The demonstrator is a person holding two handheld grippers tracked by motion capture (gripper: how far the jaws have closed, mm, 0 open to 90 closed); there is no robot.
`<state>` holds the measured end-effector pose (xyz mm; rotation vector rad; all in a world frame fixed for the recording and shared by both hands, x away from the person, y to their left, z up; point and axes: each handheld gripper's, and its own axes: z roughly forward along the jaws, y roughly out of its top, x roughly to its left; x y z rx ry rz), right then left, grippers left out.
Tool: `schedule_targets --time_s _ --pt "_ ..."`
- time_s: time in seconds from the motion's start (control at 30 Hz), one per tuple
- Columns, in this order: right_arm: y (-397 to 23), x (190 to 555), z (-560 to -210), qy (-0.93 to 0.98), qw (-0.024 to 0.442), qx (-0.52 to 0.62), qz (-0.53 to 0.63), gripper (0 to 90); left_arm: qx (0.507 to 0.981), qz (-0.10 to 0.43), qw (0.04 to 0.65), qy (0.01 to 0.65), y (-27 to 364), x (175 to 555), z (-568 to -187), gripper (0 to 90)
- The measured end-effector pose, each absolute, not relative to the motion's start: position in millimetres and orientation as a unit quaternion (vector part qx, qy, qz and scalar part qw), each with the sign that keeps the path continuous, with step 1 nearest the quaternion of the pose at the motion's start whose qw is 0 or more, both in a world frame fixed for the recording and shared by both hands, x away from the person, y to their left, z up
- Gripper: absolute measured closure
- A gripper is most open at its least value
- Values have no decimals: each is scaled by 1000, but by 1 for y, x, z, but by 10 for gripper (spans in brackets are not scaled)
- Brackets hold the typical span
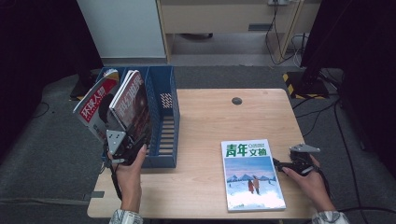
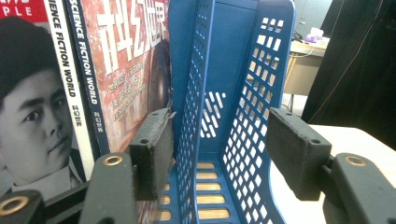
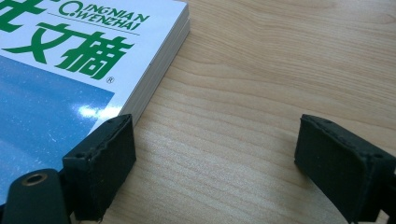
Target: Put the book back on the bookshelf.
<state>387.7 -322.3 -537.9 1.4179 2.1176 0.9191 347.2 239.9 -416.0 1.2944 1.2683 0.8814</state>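
I'm spreading left claw (image 1: 122, 148) off magazine (image 1: 133, 105), now filed in rack (image 1: 166, 130) | right claw (image 1: 286, 166) waiting spread beside book (image 1: 252, 173), next to file.

An office or lab room is showing here: a small pale wooden table (image 1: 205, 116) is standing on grey carpet, black cables (image 1: 322, 112) are trailing across the floor (yellow-black hazard tape (image 1: 290, 84) nearby), and a light wooden desk (image 1: 233, 16) is sitting behind.
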Motion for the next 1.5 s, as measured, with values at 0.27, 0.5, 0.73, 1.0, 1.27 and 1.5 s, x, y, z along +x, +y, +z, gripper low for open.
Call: schedule_targets --time_s 0.27,0.5,0.73,1.0,1.27,1.5 --pt "-322 388 -538 763 214 511 331 125 549 357 545 525 237 349 -416 358" --pt "-322 388 -538 763 215 511 331 125 558 352 547 516 229 350 -416 311" --pt "-322 388 -538 763 214 511 331 125 573 351 541 505 220 352 -418 283" --pt "-322 388 -538 763 215 511 331 125 596 333 541 491 204 353 -418 255" --pt "-322 388 -538 763 215 511 331 123 614 316 544 478 185 353 -417 227" --pt "-322 388 -538 763 215 513 330 120 632 301 542 464 171 354 -418 208"
